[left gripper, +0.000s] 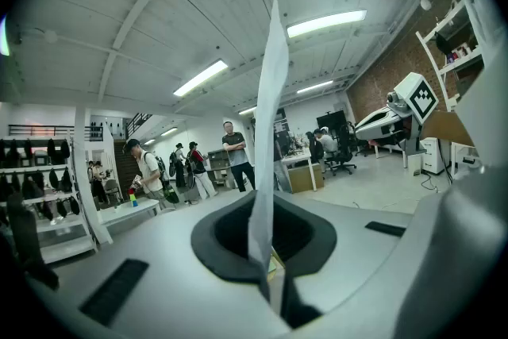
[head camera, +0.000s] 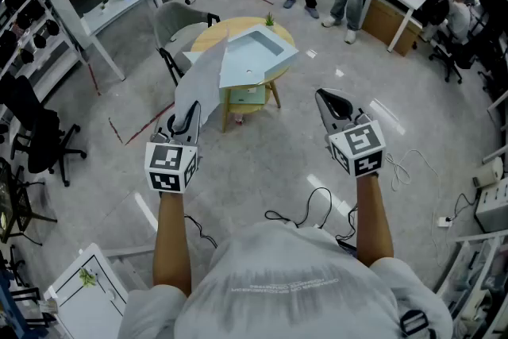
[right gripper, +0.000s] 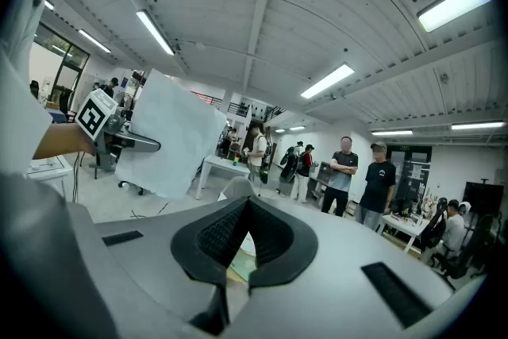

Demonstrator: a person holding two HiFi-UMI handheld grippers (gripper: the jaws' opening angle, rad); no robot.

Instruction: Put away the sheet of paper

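Note:
A white sheet of paper [head camera: 198, 83] stands up from my left gripper [head camera: 188, 113], which is shut on its lower edge. In the left gripper view the sheet [left gripper: 270, 131] rises edge-on from between the jaws of the left gripper [left gripper: 266, 210]. In the right gripper view the sheet [right gripper: 171, 135] hangs broadside from the left gripper [right gripper: 152, 145]. My right gripper [head camera: 327, 98] is held level with the left one, shut, with nothing in it [right gripper: 246, 206]. Both are over the floor, short of a round wooden table [head camera: 208, 34] that carries a pale blue tray [head camera: 258, 52].
A grey chair [head camera: 178, 21] stands at the table's left. Several people stand at the far side of the room. A white table [head camera: 119, 4] is at far left, a desk [head camera: 389, 8] at far right. Cables [head camera: 317, 206] lie on the floor near my feet.

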